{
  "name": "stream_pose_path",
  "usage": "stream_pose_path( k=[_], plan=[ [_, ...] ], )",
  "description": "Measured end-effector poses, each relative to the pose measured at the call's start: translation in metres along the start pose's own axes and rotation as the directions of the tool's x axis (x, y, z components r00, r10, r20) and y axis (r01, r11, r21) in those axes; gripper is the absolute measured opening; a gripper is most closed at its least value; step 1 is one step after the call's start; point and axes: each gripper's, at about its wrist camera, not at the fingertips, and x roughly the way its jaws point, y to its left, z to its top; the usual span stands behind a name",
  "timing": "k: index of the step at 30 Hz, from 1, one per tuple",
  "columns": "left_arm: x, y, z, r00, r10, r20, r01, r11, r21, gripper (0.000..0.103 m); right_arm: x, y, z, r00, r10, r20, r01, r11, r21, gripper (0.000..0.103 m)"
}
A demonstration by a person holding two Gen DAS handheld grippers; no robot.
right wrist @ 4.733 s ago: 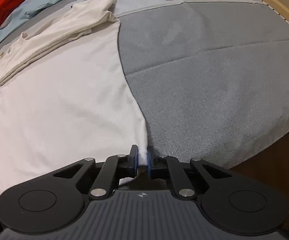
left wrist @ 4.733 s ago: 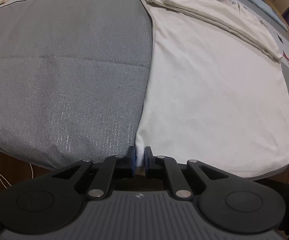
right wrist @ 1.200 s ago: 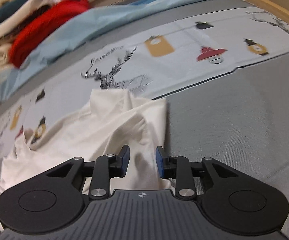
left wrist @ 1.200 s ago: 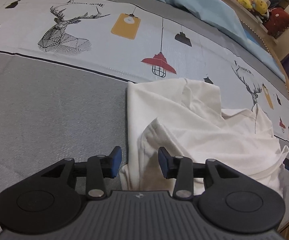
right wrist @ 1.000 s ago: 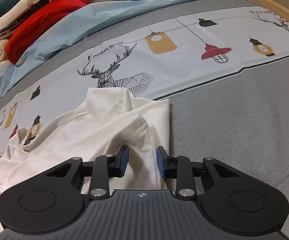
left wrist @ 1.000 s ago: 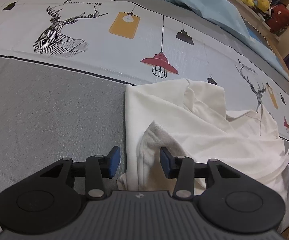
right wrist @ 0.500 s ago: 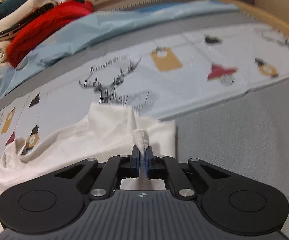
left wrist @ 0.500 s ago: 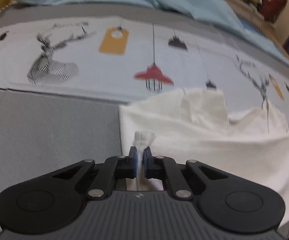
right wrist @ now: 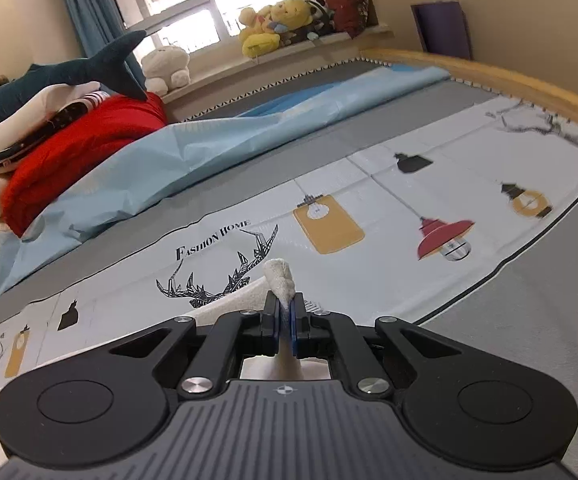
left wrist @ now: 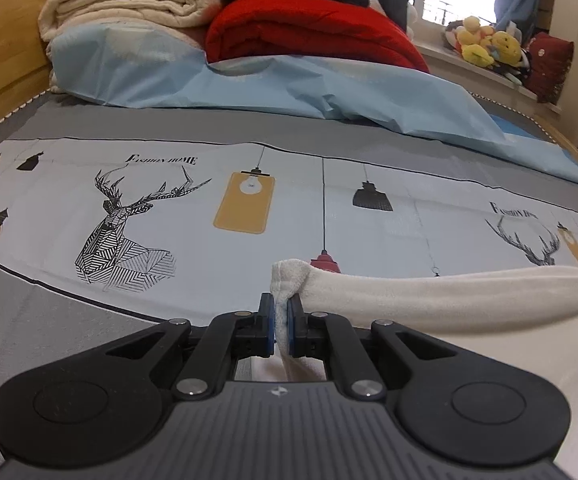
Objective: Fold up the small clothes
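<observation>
1. Left wrist view: left gripper (left wrist: 280, 322) pinched tight on a bunched fold of the white garment (left wrist: 429, 296), jaws nearly closed with only cloth between the blue pads.
2. Garment edge stretched taut from the left gripper off to the right side, raised above the printed bedspread (left wrist: 169, 208); more white cloth hanging below the jaws.
3. Beyond the left gripper, a deer print (left wrist: 125, 232) and lamp drawings on the bedspread; farther back, a light blue sheet (left wrist: 289, 88), a red blanket (left wrist: 313, 32) and cream folded bedding (left wrist: 129, 4).
4. Right wrist view: right gripper (right wrist: 285, 320) clamped the same way on the white garment (right wrist: 279, 276), a small tuft poking up past the fingertips.
5. Past that tuft, the same bedspread (right wrist: 409, 200), then a plush shark (right wrist: 69, 72) on the pile and yellow plush toys (right wrist: 277, 20) on the windowsill.
</observation>
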Motion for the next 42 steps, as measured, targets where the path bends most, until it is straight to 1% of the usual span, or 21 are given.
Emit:
stream_pose_path(
  k=[6,7,9,10,13,15,17,19,21,23,25,26,27,28,29,33,35,36,38,40,42],
  plan=[
    [0.019,0.005,0.003,1.0,-0.002,-0.028,0.001,1.0,-0.031,0.007,0.018,0.006,-0.001,1.0,-0.013,-0.012,0.013,1.0,-0.003,0.004],
    [0.022,0.007,0.004,0.999,-0.006,-0.047,0.003,0.999,-0.053,0.011,0.023,0.007,-0.002,0.999,-0.021,-0.031,0.021,1.0,-0.005,0.005],
    [0.023,0.015,0.006,0.998,-0.011,-0.062,0.004,0.994,-0.11,0.011,0.032,0.008,-0.003,0.993,-0.061,-0.097,0.061,0.998,-0.005,0.008],
    [0.02,0.019,0.007,0.998,-0.024,-0.056,0.016,0.991,-0.136,0.012,0.031,0.007,-0.003,0.991,-0.075,-0.111,0.076,0.997,0.0,0.012],
    [0.012,0.03,0.008,0.993,-0.103,-0.059,0.09,0.977,-0.193,0.013,0.017,0.0,0.001,0.993,-0.066,-0.095,0.067,0.998,0.01,0.013],
    [0.009,0.032,0.004,0.98,-0.169,-0.101,0.148,0.97,-0.191,0.013,0.006,-0.005,0.003,0.994,-0.033,-0.109,0.035,0.999,0.018,0.013],
    [0.004,0.029,-0.002,0.969,-0.205,-0.137,0.184,0.971,-0.151,0.013,-0.004,-0.012,0.002,0.987,0.02,-0.157,-0.018,1.0,0.015,0.013],
    [-0.004,0.023,-0.01,0.948,-0.26,-0.185,0.244,0.964,-0.104,0.013,-0.013,-0.016,-0.006,0.967,0.078,-0.241,-0.083,0.997,-0.011,0.013],
    [-0.01,0.02,-0.019,0.921,-0.312,-0.234,0.302,0.95,-0.078,0.013,-0.02,-0.019,-0.018,0.939,0.107,-0.326,-0.132,0.99,-0.055,0.013],
    [-0.014,0.02,-0.031,0.874,-0.386,-0.295,0.377,0.922,-0.089,0.013,-0.029,-0.019,-0.036,0.898,0.115,-0.425,-0.186,0.974,-0.128,0.013],
    [-0.014,0.02,-0.044,0.826,-0.424,-0.371,0.421,0.902,-0.094,0.016,-0.037,-0.018,-0.054,0.871,0.055,-0.488,-0.192,0.952,-0.237,0.013],
    [-0.012,0.018,-0.054,0.82,-0.392,-0.417,0.406,0.912,-0.059,0.016,-0.041,-0.019,-0.063,0.859,0.016,-0.511,-0.187,0.94,-0.285,0.013],
    [-0.008,0.016,-0.066,0.817,-0.321,-0.479,0.365,0.931,-0.001,0.016,-0.045,-0.022,-0.07,0.849,-0.003,-0.528,-0.189,0.932,-0.309,0.013],
    [-0.002,0.016,-0.078,0.806,-0.243,-0.54,0.318,0.947,0.047,0.014,-0.05,-0.025,-0.073,0.846,-0.001,-0.533,-0.194,0.931,-0.309,0.013],
    [0.001,0.018,-0.088,0.792,-0.206,-0.575,0.294,0.954,0.062,0.011,-0.054,-0.027,-0.074,0.844,0.001,-0.536,-0.193,0.934,-0.301,0.013],
    [-0.012,0.03,-0.085,0.792,-0.267,-0.549,0.294,0.955,-0.041,0.014,-0.069,-0.03,-0.075,0.838,-0.016,-0.545,-0.171,0.941,-0.291,0.013],
    [-0.017,0.032,-0.086,0.79,-0.283,-0.544,0.297,0.953,-0.065,0.02,-0.073,-0.029,-0.073,0.841,-0.04,-0.54,-0.158,0.936,-0.316,0.013],
    [-0.018,0.032,-0.088,0.785,-0.286,-0.55,0.299,0.952,-0.068,0.022,-0.074,-0.029,-0.073,0.843,-0.056,-0.535,-0.145,0.934,-0.327,0.013],
    [-0.017,0.026,-0.092,0.772,-0.274,-0.573,0.306,0.951,-0.044,0.024,-0.074,-0.029,-0.073,0.845,-0.093,-0.526,-0.111,0.932,-0.344,0.018],
    [-0.016,0.019,-0.098,0.763,-0.237,-0.601,0.307,0.952,0.015,0.024,-0.072,-0.033,-0.073,0.837,-0.1,-0.538,-0.108,0.933,-0.342,0.021],
    [-0.015,0.015,-0.102,0.758,-0.216,-0.616,0.305,0.951,0.042,0.024,-0.07,-0.035,-0.075,0.828,-0.096,-0.552,-0.117,0.934,-0.339,0.022]
  ],
)
